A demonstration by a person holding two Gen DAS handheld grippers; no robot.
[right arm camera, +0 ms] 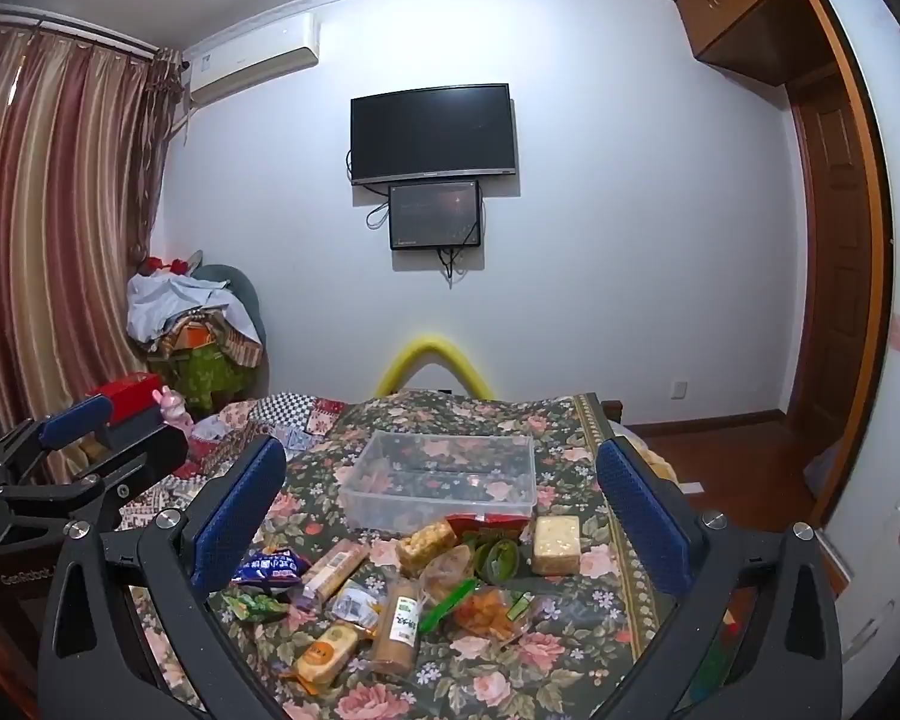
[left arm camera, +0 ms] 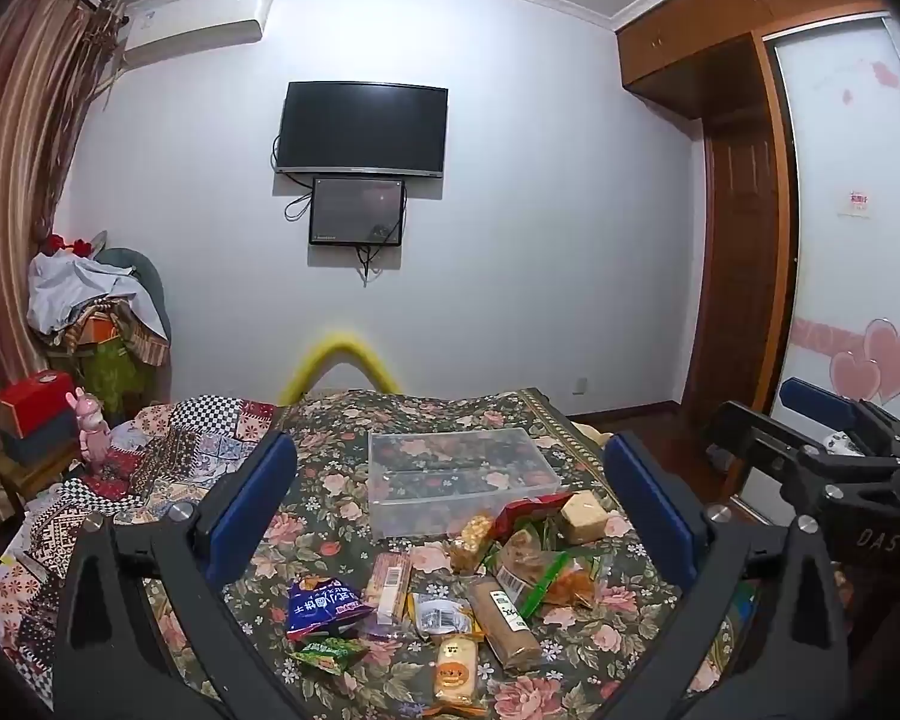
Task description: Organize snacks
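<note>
Several wrapped snacks lie in a loose pile point(left arm camera: 480, 582) point(right arm camera: 426, 576) on a floral tablecloth point(left arm camera: 342, 420) point(right arm camera: 570, 438): a blue bag point(left arm camera: 321, 600) point(right arm camera: 270, 567), a green packet point(left arm camera: 327, 654), a brown roll point(left arm camera: 504, 621) point(right arm camera: 399, 621), a pale square cake point(left arm camera: 583, 517) point(right arm camera: 556, 545). An empty clear plastic box point(left arm camera: 459, 480) point(right arm camera: 444, 477) stands just behind them. My left gripper point(left arm camera: 468, 504) is open above the pile, holding nothing. My right gripper point(right arm camera: 444, 510) is open too, empty, above the pile. Each gripper shows at the edge of the other's view.
A patchwork cloth point(left arm camera: 168, 456) covers the surface left of the table. A red box point(left arm camera: 33, 399) and a pink toy point(left arm camera: 93, 426) sit at far left by the curtain. A yellow foam arch point(left arm camera: 342, 360) stands behind the table. Wooden floor and a wardrobe point(left arm camera: 840, 210) lie right.
</note>
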